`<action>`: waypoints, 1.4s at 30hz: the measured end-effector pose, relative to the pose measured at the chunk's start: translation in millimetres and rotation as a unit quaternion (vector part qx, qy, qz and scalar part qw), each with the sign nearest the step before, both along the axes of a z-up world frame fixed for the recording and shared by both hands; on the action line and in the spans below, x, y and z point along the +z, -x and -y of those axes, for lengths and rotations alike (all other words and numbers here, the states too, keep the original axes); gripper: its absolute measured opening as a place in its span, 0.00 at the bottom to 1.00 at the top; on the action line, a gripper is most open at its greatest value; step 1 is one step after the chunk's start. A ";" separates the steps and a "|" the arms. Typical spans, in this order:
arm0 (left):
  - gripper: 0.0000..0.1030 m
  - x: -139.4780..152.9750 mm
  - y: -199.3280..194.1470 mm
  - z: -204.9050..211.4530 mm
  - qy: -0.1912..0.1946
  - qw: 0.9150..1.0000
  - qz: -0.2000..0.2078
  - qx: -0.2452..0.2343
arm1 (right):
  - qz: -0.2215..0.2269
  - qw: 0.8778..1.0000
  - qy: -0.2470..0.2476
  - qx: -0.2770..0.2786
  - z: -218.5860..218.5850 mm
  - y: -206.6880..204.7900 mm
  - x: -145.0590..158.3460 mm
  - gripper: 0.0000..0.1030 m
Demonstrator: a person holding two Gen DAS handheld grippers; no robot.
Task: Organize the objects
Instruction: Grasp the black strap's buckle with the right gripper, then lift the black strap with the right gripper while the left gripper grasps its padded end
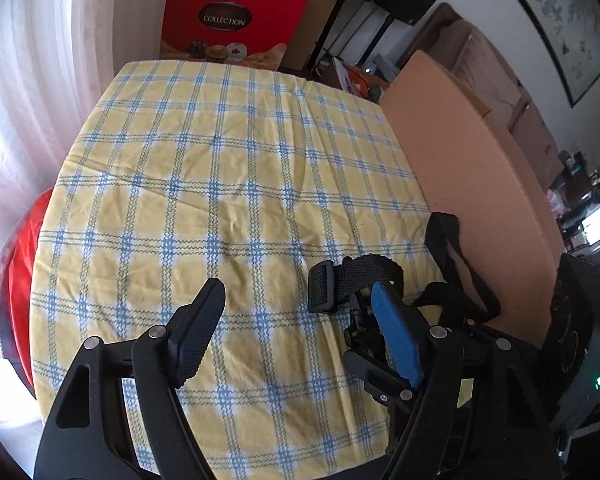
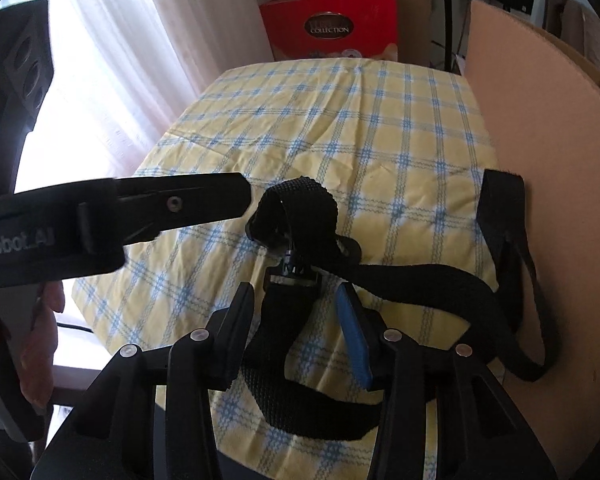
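Checked yellow-and-blue tablecloth [image 2: 380, 120] is covering a table beside a curtained window [image 2: 112, 60], with a cardboard sheet [image 2: 540, 140] standing along the cloth's right edge. Black webbing strap [image 2: 420, 280], with a plastic buckle [image 1: 322, 286] and a swivel clip [image 2: 292, 270], is lying tangled on the near right part of the cloth, one loop leaning against the cardboard. Right gripper [image 2: 296, 332] is sitting half-narrowed around a fold of the strap; the pads do not appear to be pressing it yet. Left gripper [image 1: 296, 332] is standing fairly wide over the cloth just left of the buckle, its blue-padded finger [image 1: 396, 340] alongside the strap, nothing held. Risks, as judged: the right jaws may be pinching tablecloth together with webbing and dragging the cloth; a lift on one fold may be leaving the far loop snagging on the cardboard; the two grippers, working close together, may be colliding. Legible writing: "COLLECTION" on the red box [image 1: 228, 20] behind the table; part of a name ending "Robot" on the left gripper's side, in the right wrist view. Other print is too blurred.
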State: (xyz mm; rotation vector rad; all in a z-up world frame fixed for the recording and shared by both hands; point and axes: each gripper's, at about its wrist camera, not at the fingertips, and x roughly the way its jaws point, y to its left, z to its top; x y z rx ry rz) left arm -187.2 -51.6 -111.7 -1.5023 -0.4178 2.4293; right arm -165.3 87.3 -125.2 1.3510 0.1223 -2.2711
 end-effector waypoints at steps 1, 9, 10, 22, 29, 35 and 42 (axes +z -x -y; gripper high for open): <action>0.72 -1.3 1.5 -0.2 -0.001 1.000 0.001 0.001 | -0.002 1.000 -0.003 0.000 0.4 -0.5 0.1 0.43; 0.72 -9.4 10.2 -11.7 0.001 1.000 0.009 -0.010 | -0.013 1.000 -0.008 -0.015 -3.0 -1.6 -2.1 0.29; 0.72 -9.6 10.9 -12.8 0.000 1.000 0.009 -0.011 | -0.006 1.000 0.001 -0.017 -5.7 -0.9 -1.3 0.29; 0.41 -12.8 21.4 -41.8 0.052 0.998 -0.004 -0.033 | 0.036 0.998 0.035 -0.036 -31.5 -14.2 12.2 0.29; 0.09 -16.4 24.8 -42.6 0.060 0.998 -0.016 -0.008 | 0.032 0.998 0.044 -0.038 -35.9 -18.8 16.3 0.29; 0.08 3.5 11.4 -27.3 0.027 0.999 -0.036 0.013 | 0.022 0.997 0.067 -0.041 -41.4 -20.7 26.6 0.29; 0.08 47.1 -7.2 -8.3 -0.034 0.997 -0.069 0.027 | 0.001 0.993 0.113 -0.035 -49.4 -29.0 63.6 0.29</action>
